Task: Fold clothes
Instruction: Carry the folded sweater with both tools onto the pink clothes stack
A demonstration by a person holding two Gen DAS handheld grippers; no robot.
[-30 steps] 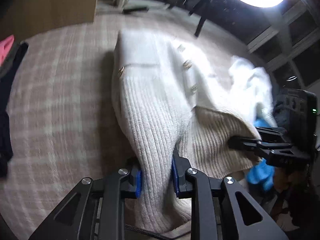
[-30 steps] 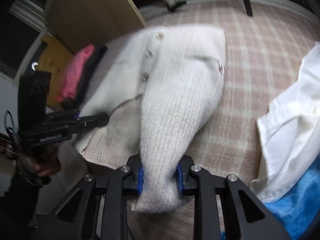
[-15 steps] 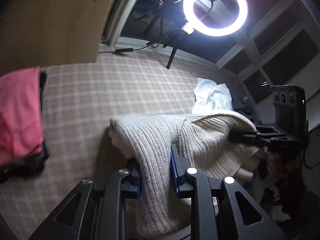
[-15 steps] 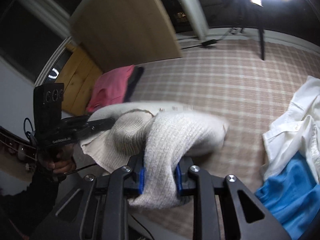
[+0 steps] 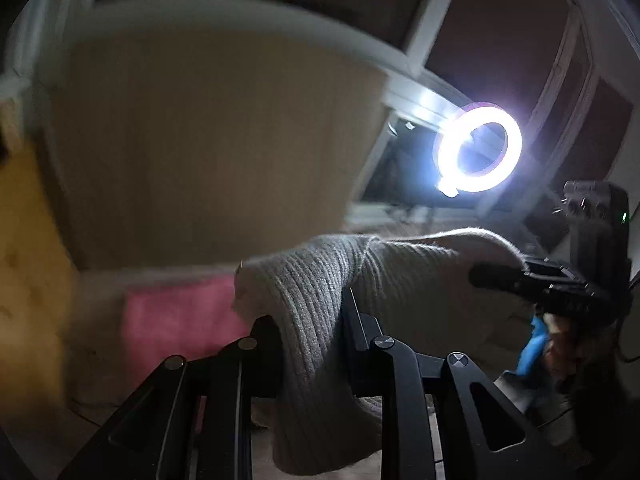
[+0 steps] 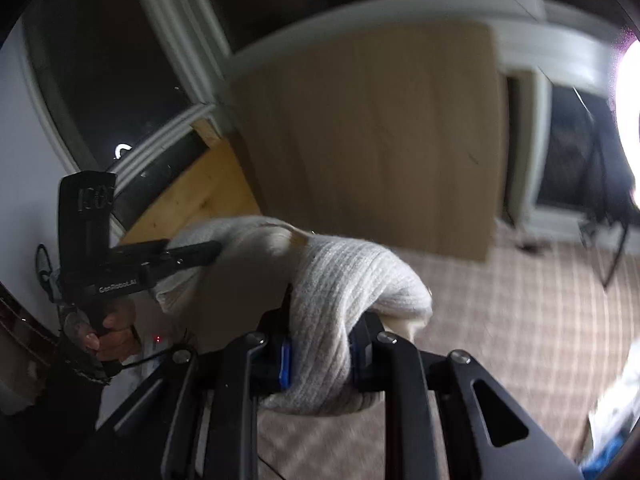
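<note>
A cream ribbed knit sweater (image 5: pixel 408 280) hangs in the air between my two grippers. In the left wrist view my left gripper (image 5: pixel 310 320) is shut on a bunched fold of it, and the knit drapes down over the fingers. My right gripper (image 5: pixel 498 271) holds the other end at the right, with a hand under it. In the right wrist view my right gripper (image 6: pixel 324 320) pinches the sweater (image 6: pixel 360 268), its jaws closing tighter on the knit. The left gripper (image 6: pixel 200 250) grips the far end at the left.
A lit ring light (image 5: pixel 478 152) glares at the upper right. A pink garment (image 5: pixel 176 316) lies below a tan wooden board (image 5: pixel 200 152). The plaid cover (image 6: pixel 540 300) spreads under the sweater, with a white shirt (image 6: pixel 616 412) and a blue garment (image 6: pixel 608 452) at its right edge.
Both grippers have risen together and lifted the sweater off the plaid cover. Both views have swung up from the cover toward the board, windows and light.
</note>
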